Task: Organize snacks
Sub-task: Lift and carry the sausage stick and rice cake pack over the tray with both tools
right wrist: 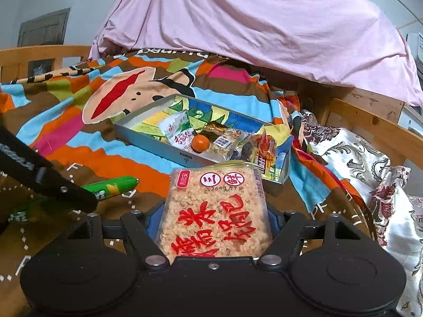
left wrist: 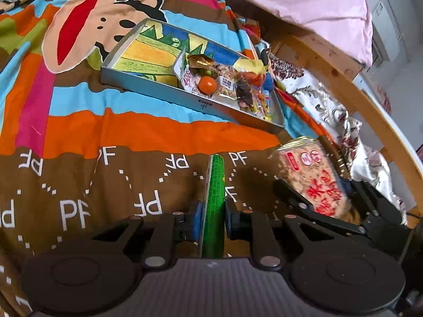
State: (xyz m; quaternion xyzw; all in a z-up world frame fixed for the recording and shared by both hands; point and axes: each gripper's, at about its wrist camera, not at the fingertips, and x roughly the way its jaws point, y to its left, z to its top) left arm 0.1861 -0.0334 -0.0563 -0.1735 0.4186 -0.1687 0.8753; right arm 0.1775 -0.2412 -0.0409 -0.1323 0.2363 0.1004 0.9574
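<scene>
My left gripper (left wrist: 211, 219) is shut on a flat green snack packet (left wrist: 214, 198), held edge-on between the blue pads above the bedspread. In the right wrist view the same green packet (right wrist: 113, 186) sticks out past a dark left finger (right wrist: 66, 191). My right gripper (right wrist: 215, 224) is shut on a clear rice-cracker packet (right wrist: 215, 211) with red characters, its jaws wide around it. That rice-cracker packet (left wrist: 312, 174) shows to the right in the left wrist view. Ahead lies a grey tray (left wrist: 158, 92) (right wrist: 148, 142); its right half holds several snack packets and an orange ball (left wrist: 207, 84) (right wrist: 200, 142).
Everything lies on a bright striped cartoon bedspread (left wrist: 92, 132). A pink duvet (right wrist: 251, 26) is heaped behind the tray. A wooden bed frame (left wrist: 343, 79) and a floral satin cloth (right wrist: 370, 158) run along the right side.
</scene>
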